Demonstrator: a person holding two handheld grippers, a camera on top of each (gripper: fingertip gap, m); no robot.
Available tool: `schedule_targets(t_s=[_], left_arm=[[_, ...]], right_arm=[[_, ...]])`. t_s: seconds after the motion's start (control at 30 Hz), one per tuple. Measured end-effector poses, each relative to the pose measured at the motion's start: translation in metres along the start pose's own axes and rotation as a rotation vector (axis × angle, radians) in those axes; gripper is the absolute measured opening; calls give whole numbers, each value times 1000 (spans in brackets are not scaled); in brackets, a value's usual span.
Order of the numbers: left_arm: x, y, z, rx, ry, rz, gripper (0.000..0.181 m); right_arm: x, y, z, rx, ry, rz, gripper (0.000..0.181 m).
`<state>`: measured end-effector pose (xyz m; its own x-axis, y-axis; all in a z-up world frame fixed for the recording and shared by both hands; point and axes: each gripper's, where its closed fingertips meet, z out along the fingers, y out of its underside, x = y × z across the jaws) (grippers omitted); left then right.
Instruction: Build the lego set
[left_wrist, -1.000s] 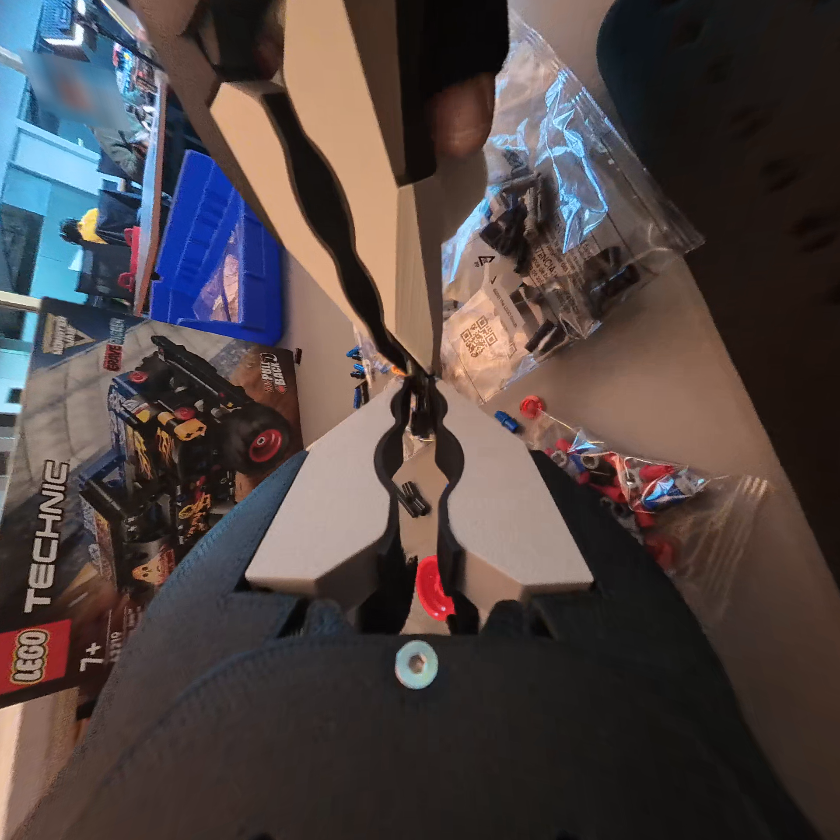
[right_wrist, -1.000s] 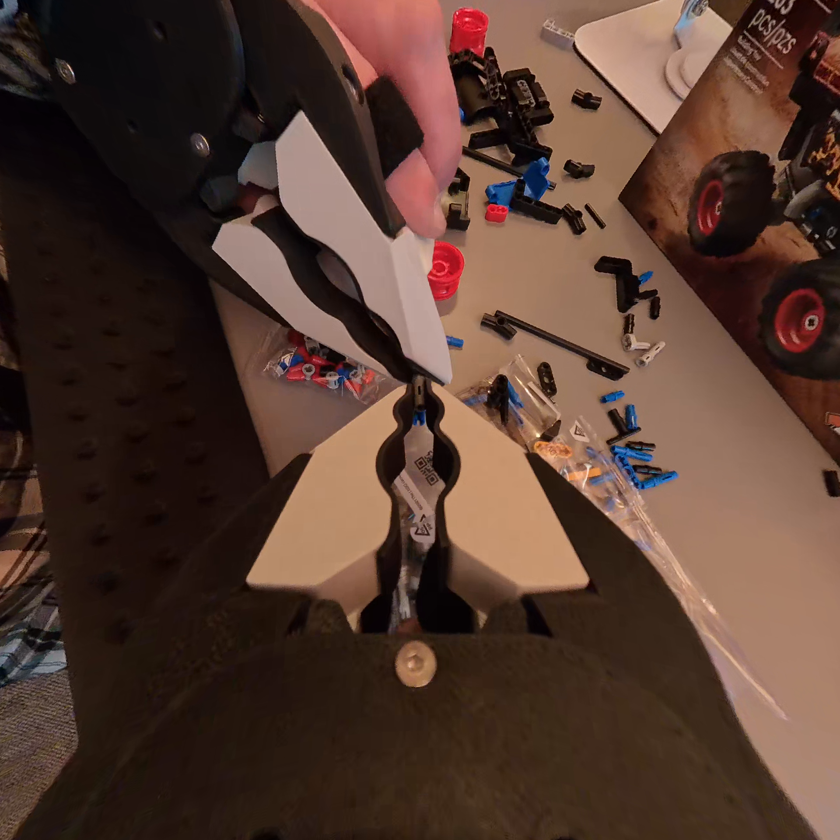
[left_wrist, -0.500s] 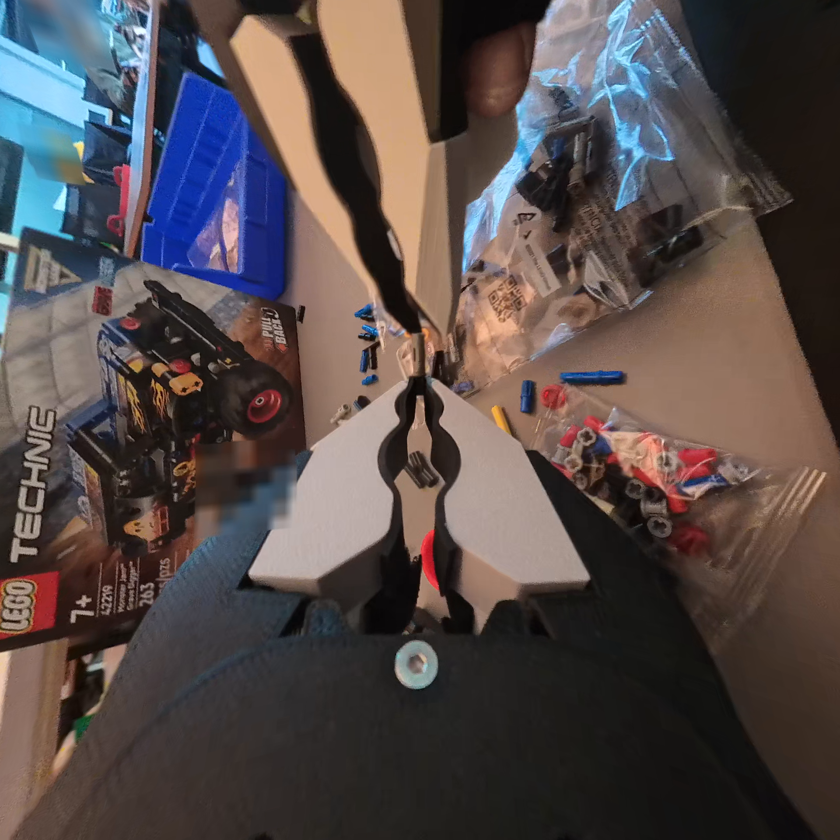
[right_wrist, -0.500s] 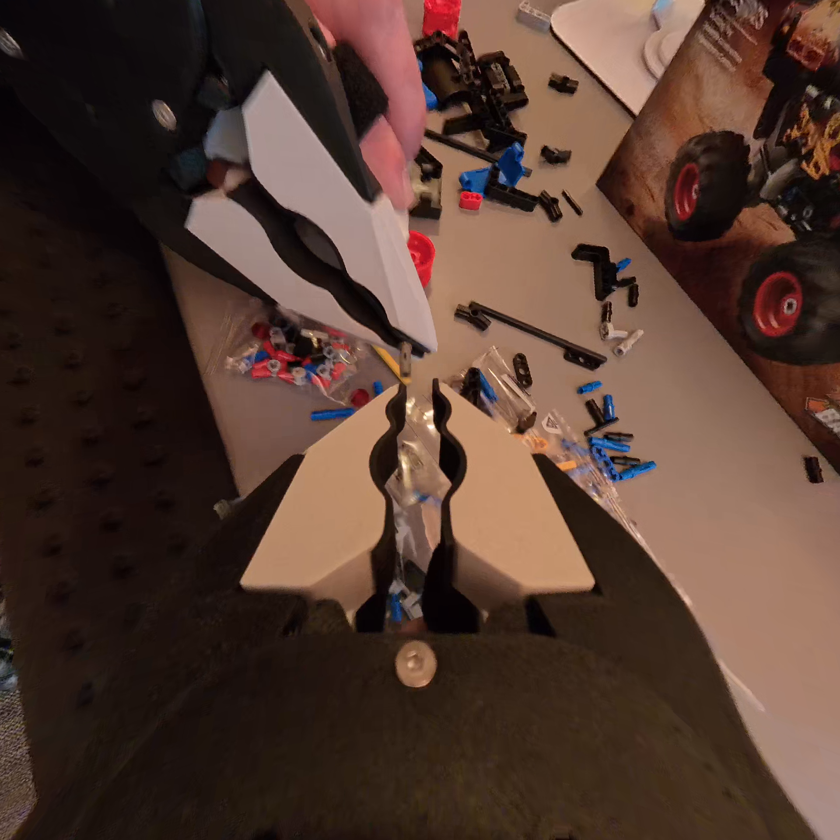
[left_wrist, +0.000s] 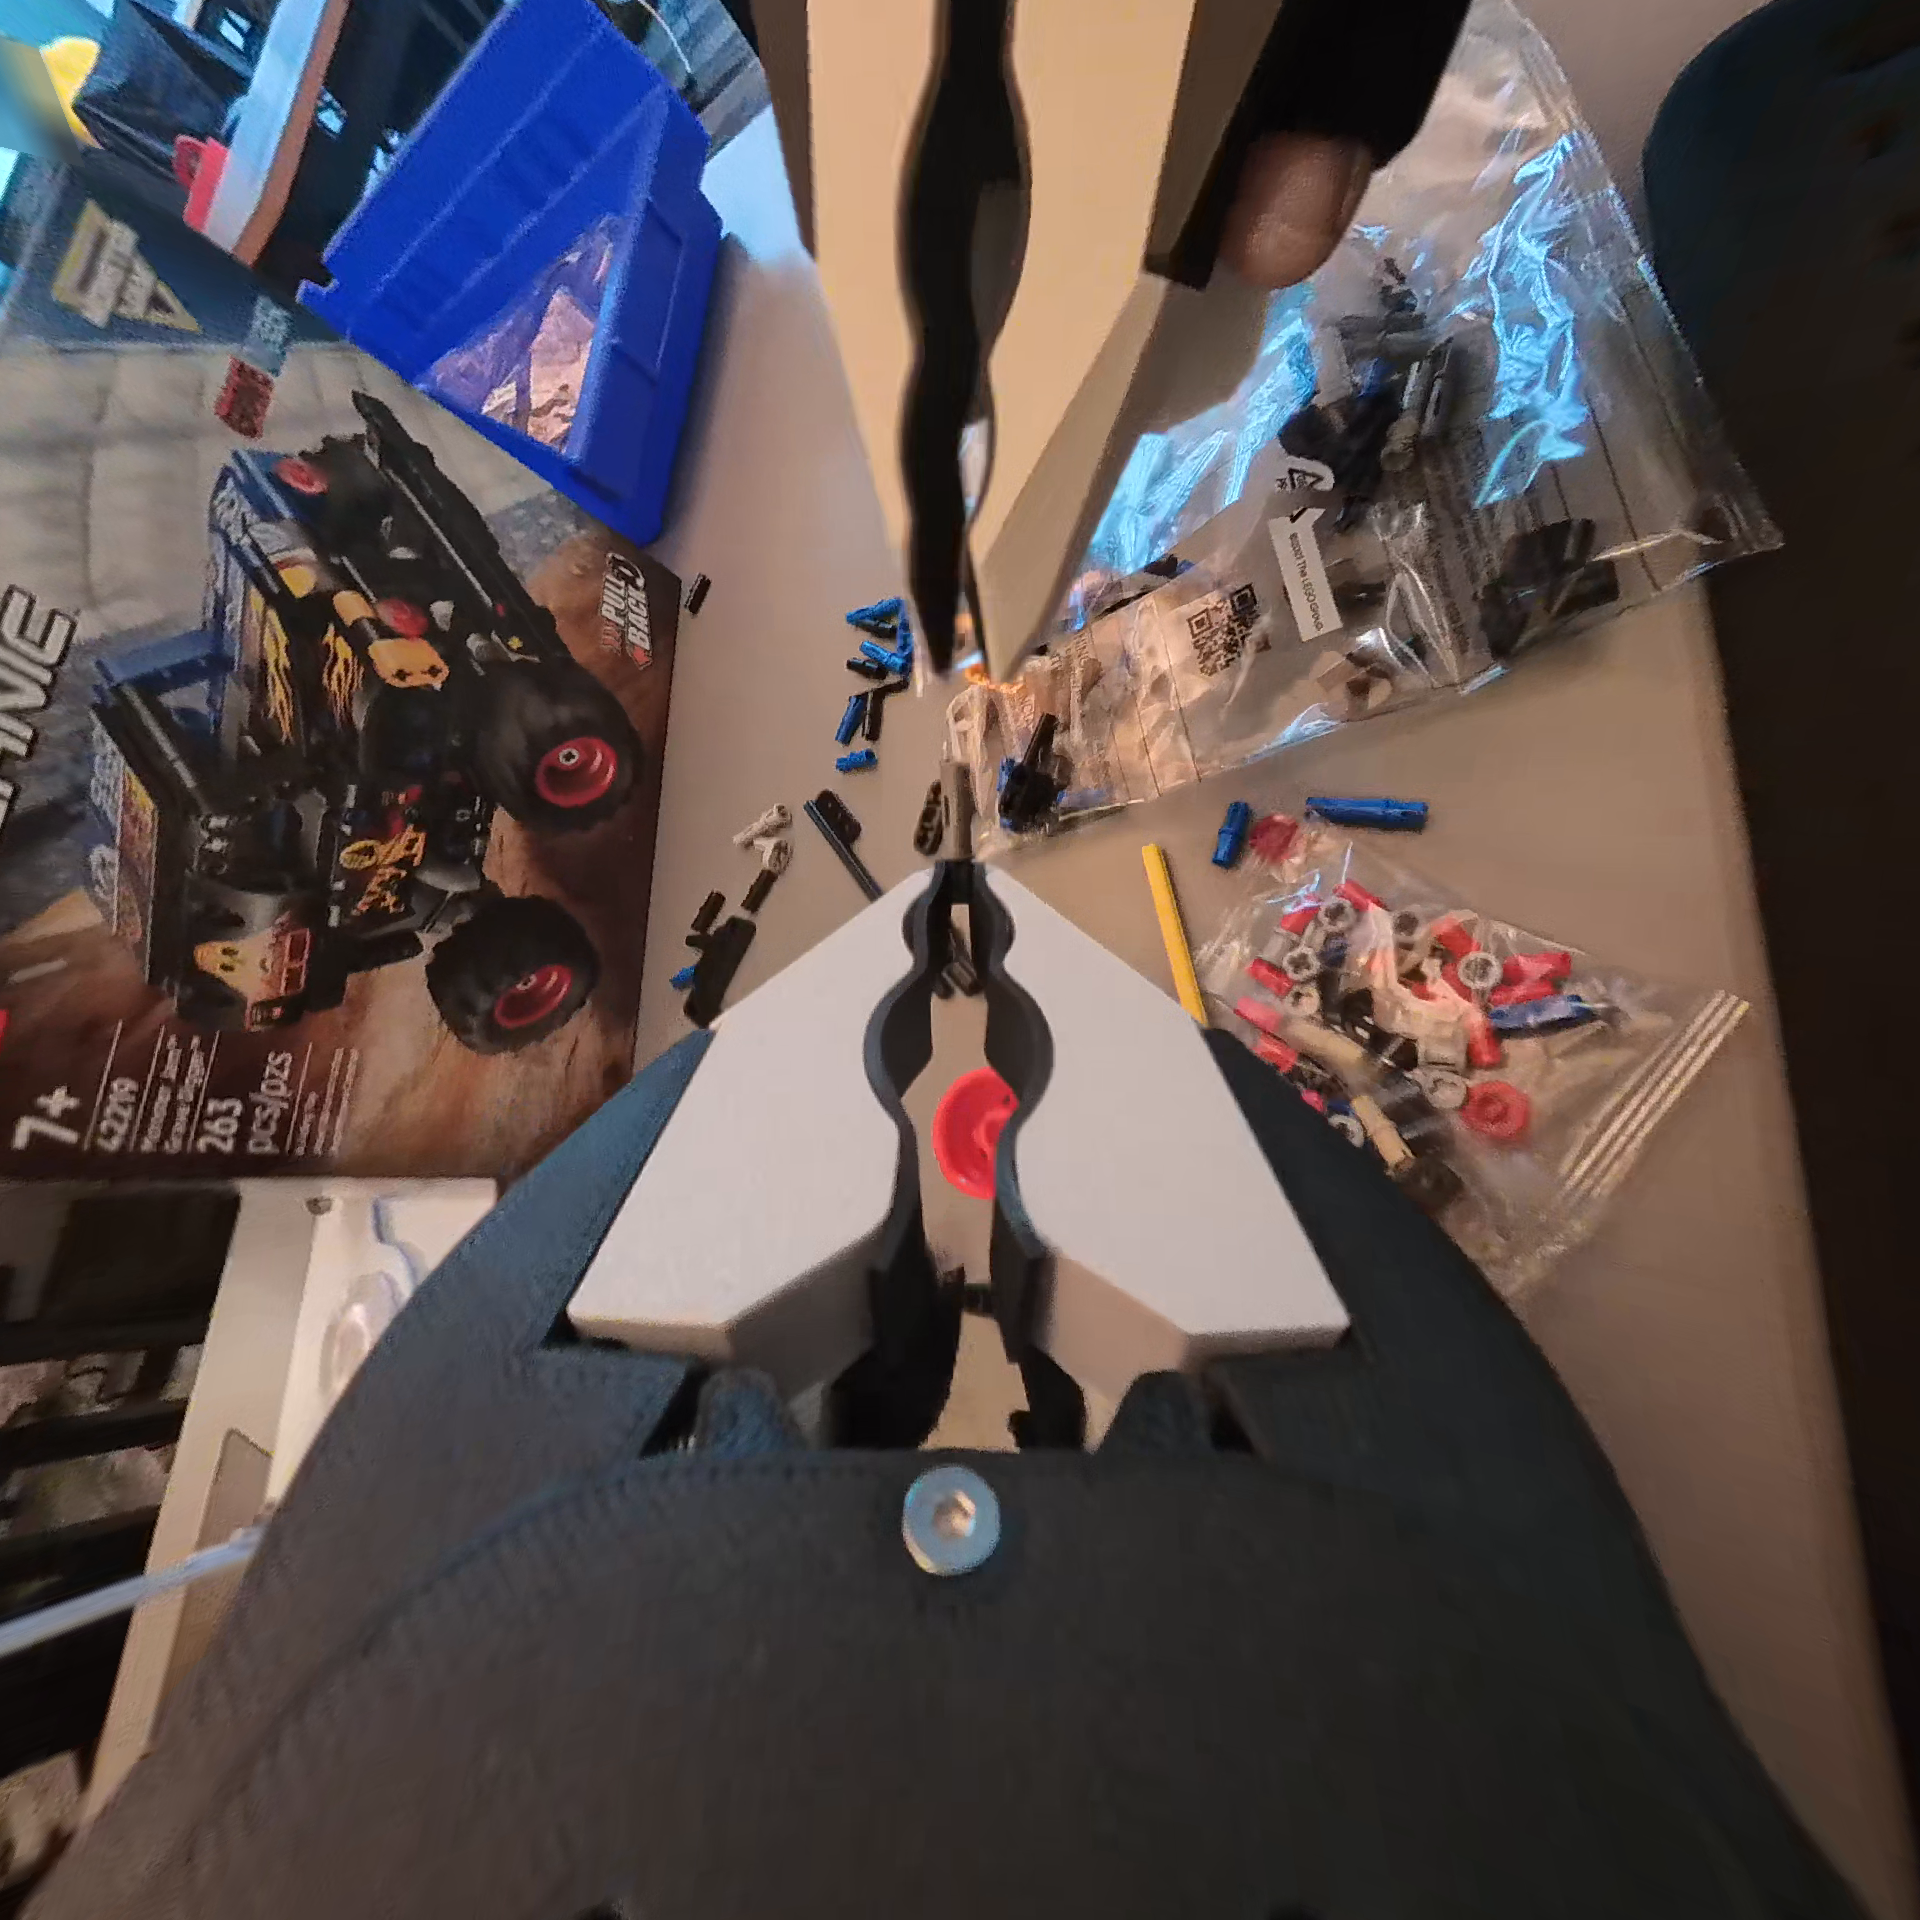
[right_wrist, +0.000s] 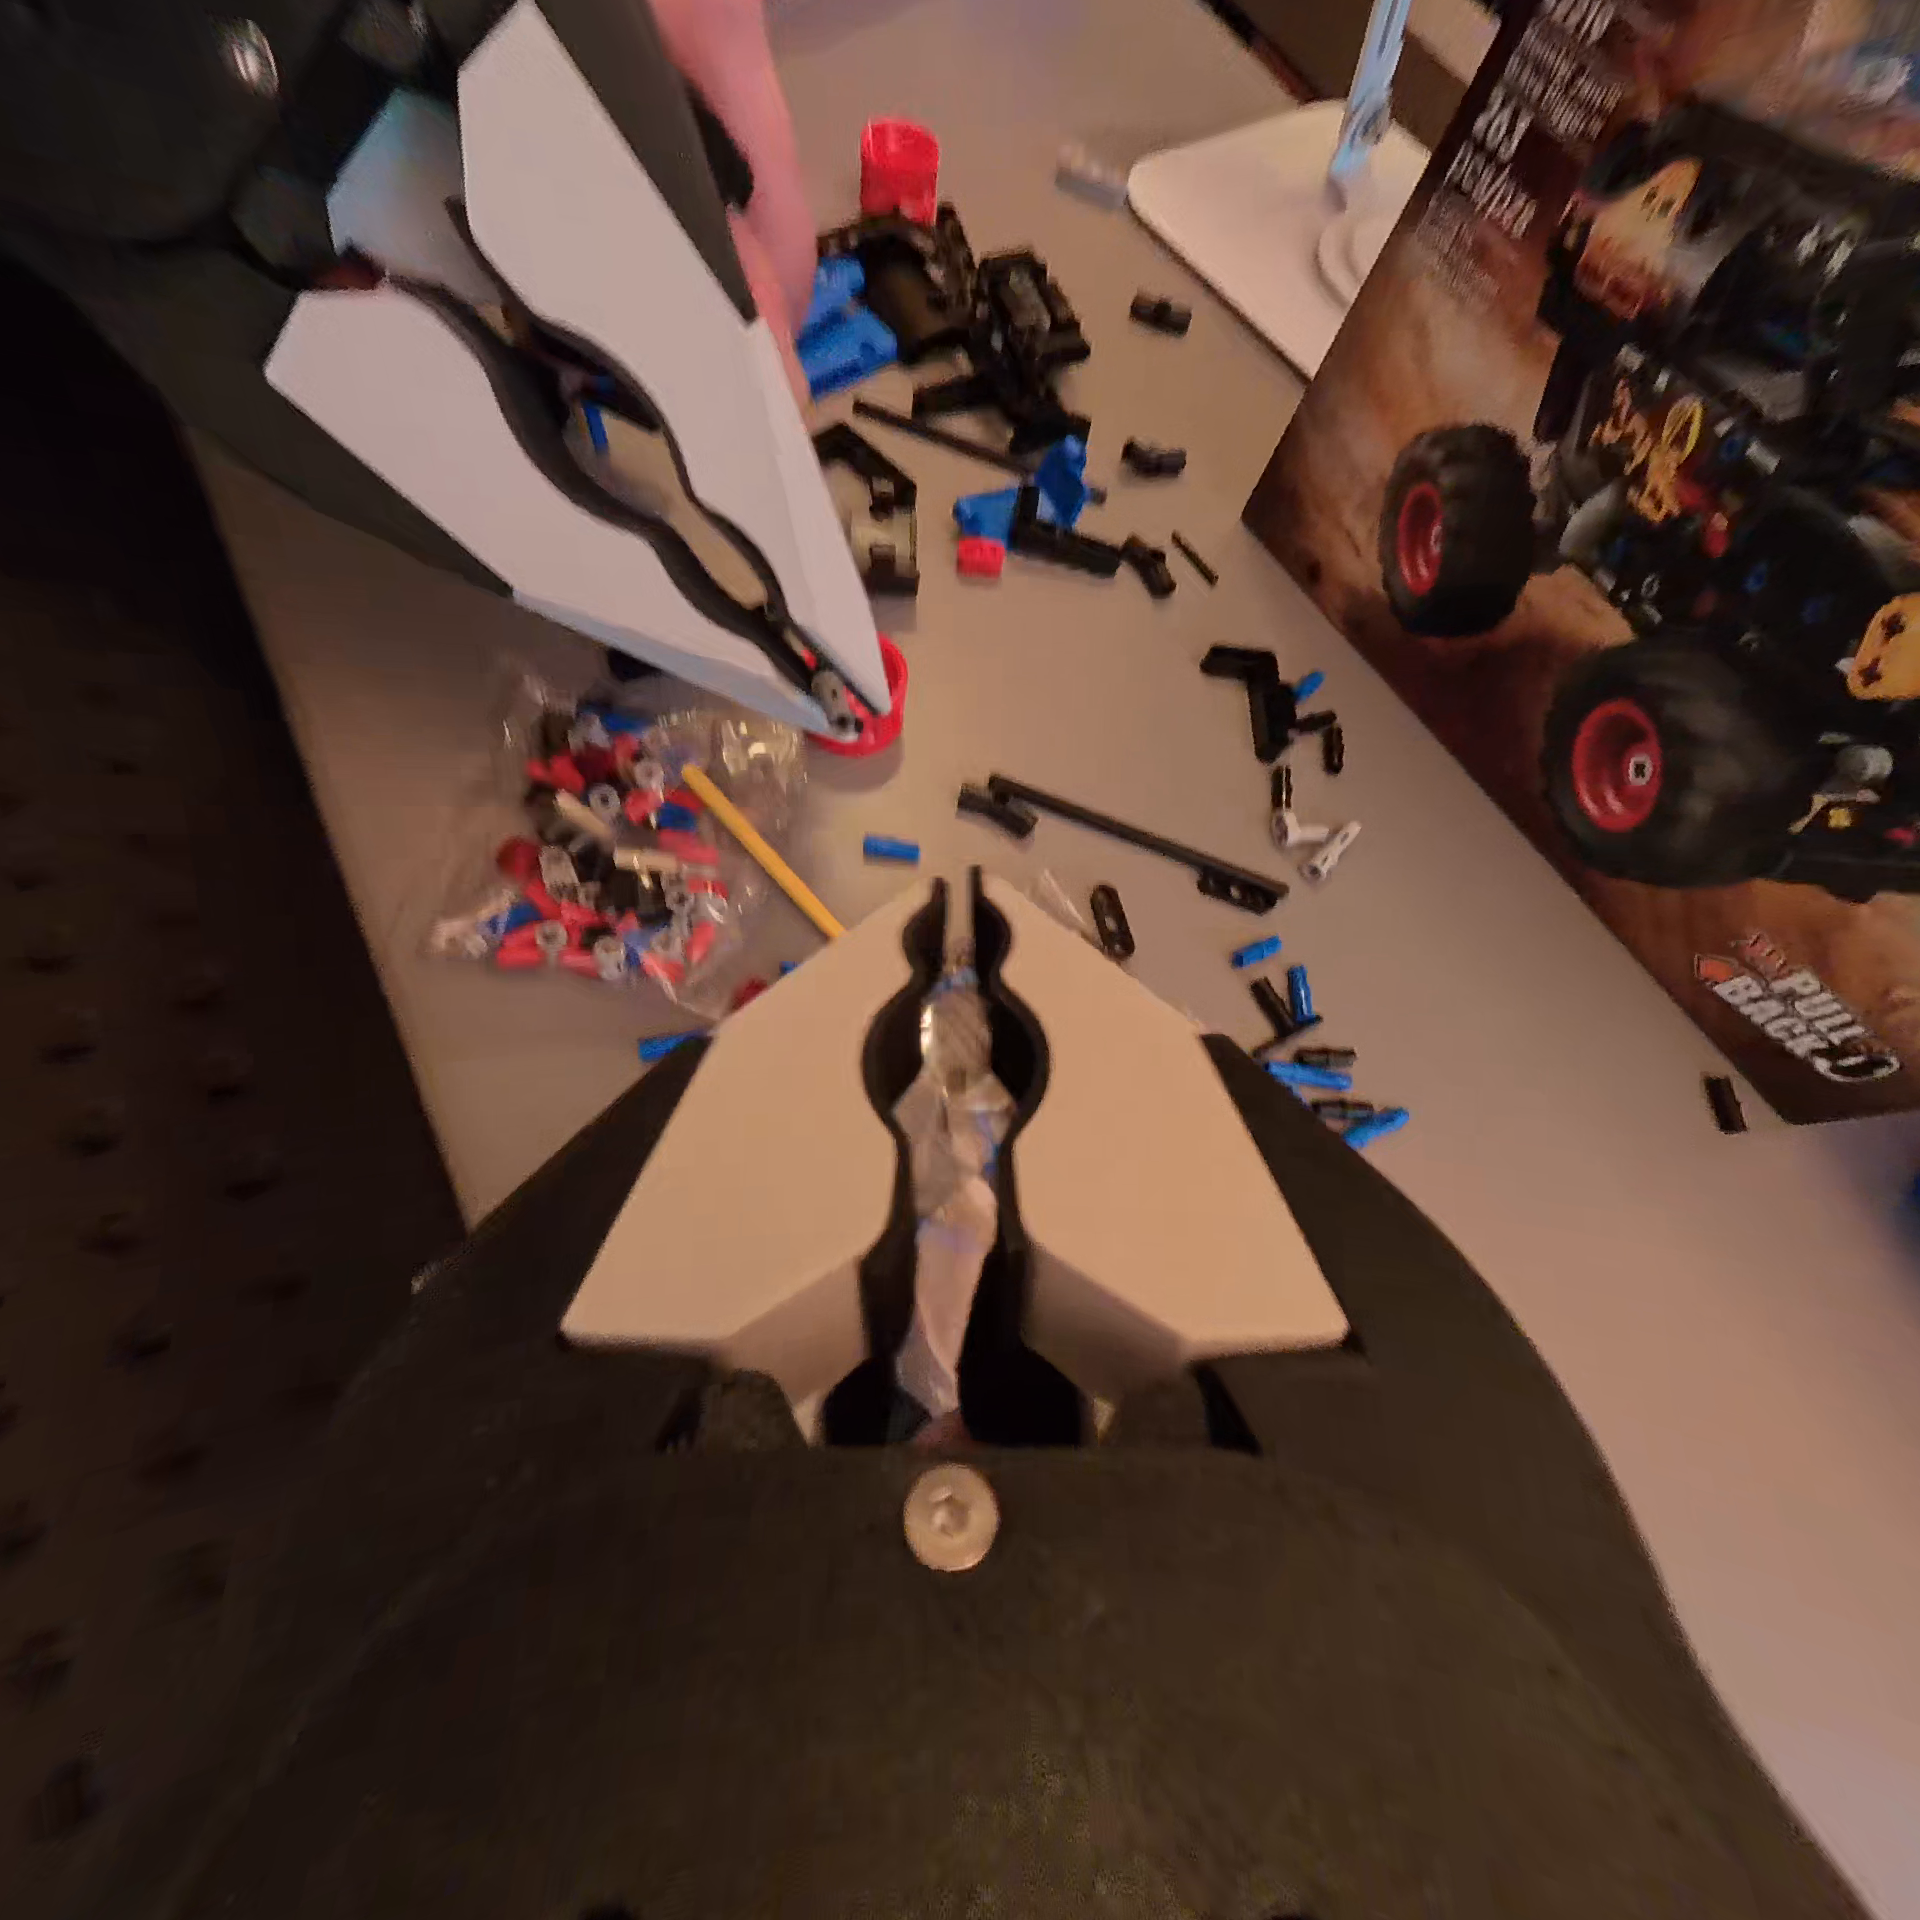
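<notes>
The left tongs (left_wrist: 957, 871) stay clamped on a small grey pin (left_wrist: 958, 802) that juts from their tips, while the right tongs (right_wrist: 958, 894), which met them tip to tip a second ago, have let go and drawn back; their tips now stand slightly apart, seemingly empty, with crumpled clear plastic showing blurred in the gap behind. In all likelihood the pin now sits with the left side alone, ready for fitting. Just beyond the left tongs lie loose blue pins (left_wrist: 878, 665) on the grey counter (left_wrist: 1558, 748); to their right a bag of red and grey parts (left_wrist: 1423, 997), to their left the set box (left_wrist: 312, 727), and farther off a blue bin (left_wrist: 540, 260).
</notes>
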<state>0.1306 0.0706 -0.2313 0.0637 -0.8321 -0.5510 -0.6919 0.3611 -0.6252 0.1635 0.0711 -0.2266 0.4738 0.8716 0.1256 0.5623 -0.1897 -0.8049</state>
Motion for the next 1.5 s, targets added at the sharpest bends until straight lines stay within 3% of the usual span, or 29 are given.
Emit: schedule_targets(t_s=[0.03,0.07,0.2,0.33,0.5,0.77,1.1,1.3,1.4,1.5], left_arm=[[0,1,-4,2,-1,-18,1],[0,2,-8,6,-4,-39,1],[1,6,-24,32,-16,-118,1],[4,10,-38,36,-44,-151,1],[16,11,-52,32,-69,-162,1],[46,11,-72,1,-154,-196,1],[69,25,-93,-34,-148,-247,1],[43,38,-116,-49,-233,-294,34],[23,75,-129,-172,-271,-322,53],[13,112,-134,-255,-251,-481,68]], right_arm=[[-2,-5,1,12,-3,5,19],[-5,-11,3,28,-14,2,24],[-33,-46,6,183,-123,-10,20],[-52,-63,12,238,-198,3,16],[-72,-63,23,203,-246,-34,3],[-109,-60,18,214,-308,-55,2],[-141,-60,30,213,-362,-79,2],[-129,-77,30,275,-341,-52,2],[-120,-77,32,289,-330,-34,3],[-115,-77,32,298,-323,-26,2]])
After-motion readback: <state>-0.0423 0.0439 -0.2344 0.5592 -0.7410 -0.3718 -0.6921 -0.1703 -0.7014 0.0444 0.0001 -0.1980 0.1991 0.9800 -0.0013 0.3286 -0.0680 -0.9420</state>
